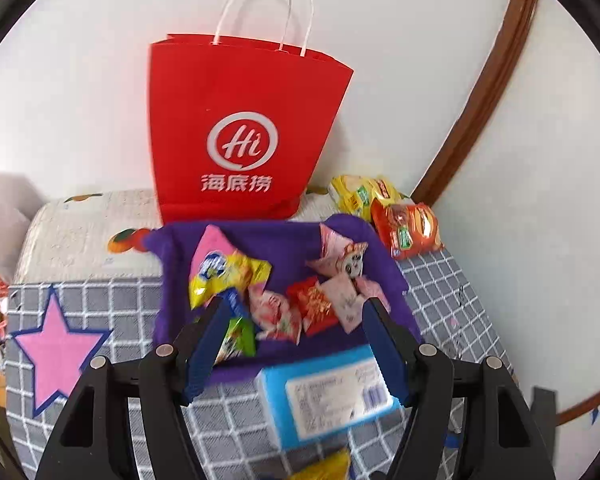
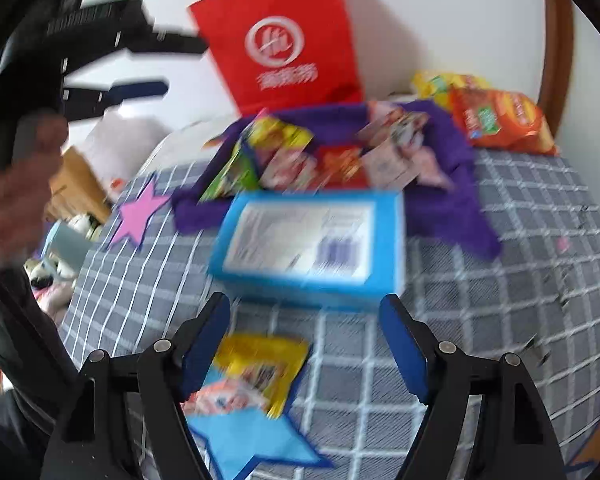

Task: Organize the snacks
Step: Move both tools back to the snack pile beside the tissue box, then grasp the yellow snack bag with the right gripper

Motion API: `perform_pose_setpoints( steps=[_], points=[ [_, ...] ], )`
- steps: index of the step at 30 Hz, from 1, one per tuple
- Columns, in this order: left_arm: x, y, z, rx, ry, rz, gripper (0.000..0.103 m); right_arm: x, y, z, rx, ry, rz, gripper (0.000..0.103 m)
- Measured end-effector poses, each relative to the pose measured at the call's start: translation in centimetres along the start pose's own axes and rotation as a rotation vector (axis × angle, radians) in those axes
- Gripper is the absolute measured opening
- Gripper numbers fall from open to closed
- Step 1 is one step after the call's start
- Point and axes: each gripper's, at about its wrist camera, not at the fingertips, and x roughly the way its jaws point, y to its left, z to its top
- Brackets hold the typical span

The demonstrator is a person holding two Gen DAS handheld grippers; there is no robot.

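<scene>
Presently both grippers, left gripper and right gripper, stand released, gripping nothing; advise squaring the right one across the blue box before clenching.

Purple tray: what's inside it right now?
The purple tray holds a yellow snack packet, a green packet, a red packet and several pink-white packets. They overlap, so anything beneath them is hidden. The blue box lies outside, in front.

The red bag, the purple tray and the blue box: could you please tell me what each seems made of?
Red bag: matte paper, by its creased panels and twisted white cord handles. Purple tray: soft felt-like fabric, by its fuzzy, slumping walls. Blue box: probably smooth printed cardboard, by its sharp edges, though it is blurred.
</scene>
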Motion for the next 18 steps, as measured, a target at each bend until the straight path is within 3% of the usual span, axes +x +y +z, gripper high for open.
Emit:
perform_pose_setpoints(
  steps=[3,12,15,18],
  points=[
    [-1.7,0.9,-1.7,-0.002,-0.012,0.032,0.067,1.2,1.2,-2.2,-0.013,0.02,0.051,0.077],
    [-3.7,3.9,-7.4,-0.02,0.039,0.096,0.067,6.5,2.5,-3.5,0.019,0.103,-0.032,0.075],
    [-4.0,4.2,-9.2,-0.01,0.06,0.102,0.067,6.2,2.7,-3.5,0.018,0.068,-0.027,0.059],
    [-3.9,4.2,-10.5,0.001,0.08,0.108,0.067,4.4,2.2,-3.5,0.053,0.003,-0.032,0.058]
  ],
)
